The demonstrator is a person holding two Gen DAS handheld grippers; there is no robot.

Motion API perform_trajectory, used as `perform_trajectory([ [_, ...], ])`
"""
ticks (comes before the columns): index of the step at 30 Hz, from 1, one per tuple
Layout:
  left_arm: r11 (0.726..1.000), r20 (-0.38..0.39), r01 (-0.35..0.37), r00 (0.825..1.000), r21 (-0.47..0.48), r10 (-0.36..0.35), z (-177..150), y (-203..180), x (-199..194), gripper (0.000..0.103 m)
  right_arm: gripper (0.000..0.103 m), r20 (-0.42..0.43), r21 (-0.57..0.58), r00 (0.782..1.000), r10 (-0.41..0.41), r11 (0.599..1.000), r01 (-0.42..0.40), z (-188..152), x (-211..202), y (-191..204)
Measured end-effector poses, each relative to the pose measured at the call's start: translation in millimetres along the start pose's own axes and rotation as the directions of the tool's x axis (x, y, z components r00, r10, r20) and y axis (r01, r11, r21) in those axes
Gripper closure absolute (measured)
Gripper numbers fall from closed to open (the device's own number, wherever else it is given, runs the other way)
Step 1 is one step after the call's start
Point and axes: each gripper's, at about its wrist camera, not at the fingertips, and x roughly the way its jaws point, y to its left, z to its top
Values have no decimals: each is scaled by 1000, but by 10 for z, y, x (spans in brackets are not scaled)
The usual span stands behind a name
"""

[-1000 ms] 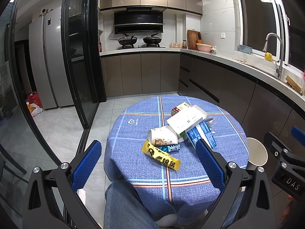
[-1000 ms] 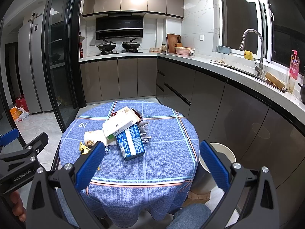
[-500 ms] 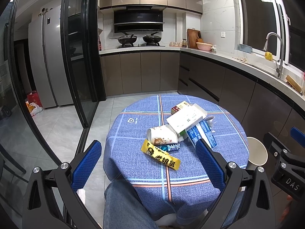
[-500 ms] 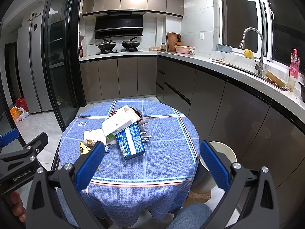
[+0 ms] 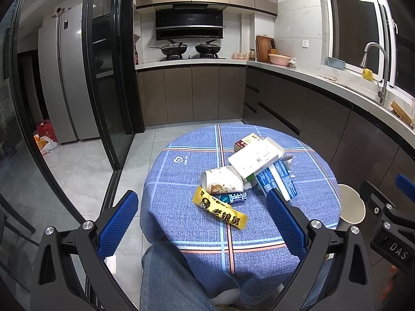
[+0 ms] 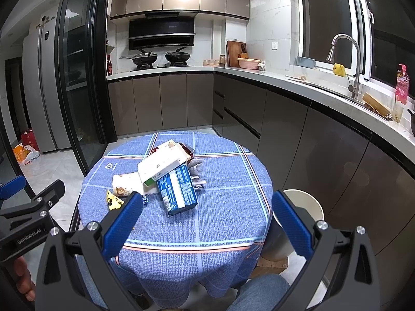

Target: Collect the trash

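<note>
Left wrist view: left gripper (image 5: pixel 199 219), blue-padded, jaws spread wide and empty, held off the near edge of the round blue checked tablecloth (image 5: pixel 181 207). Right gripper (image 6: pixel 207 223) likewise spread and empty. Trash heaped mid-surface: yellow printed sachet (image 5: pixel 219 211), tipped paper cup (image 5: pixel 221 181), white carton (image 5: pixel 255 159) over blue carton (image 5: pixel 278 182). All likely light, crushable; sachet limp, best pinched across its middle. White bin (image 5: pixel 351 203) beside the right edge.

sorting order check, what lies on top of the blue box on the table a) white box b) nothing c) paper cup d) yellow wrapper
a: the white box rests across the far end of the blue box; the yellow wrapper lies apart on the cloth.
</note>
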Motion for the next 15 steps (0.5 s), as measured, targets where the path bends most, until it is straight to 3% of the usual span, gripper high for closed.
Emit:
perform_trajectory([
  [15, 1000, -17, 1, 1000, -3, -1, -12, -8, 87, 8, 3, -15, 3, 1000, 3, 1000, -3, 9, 62, -4],
])
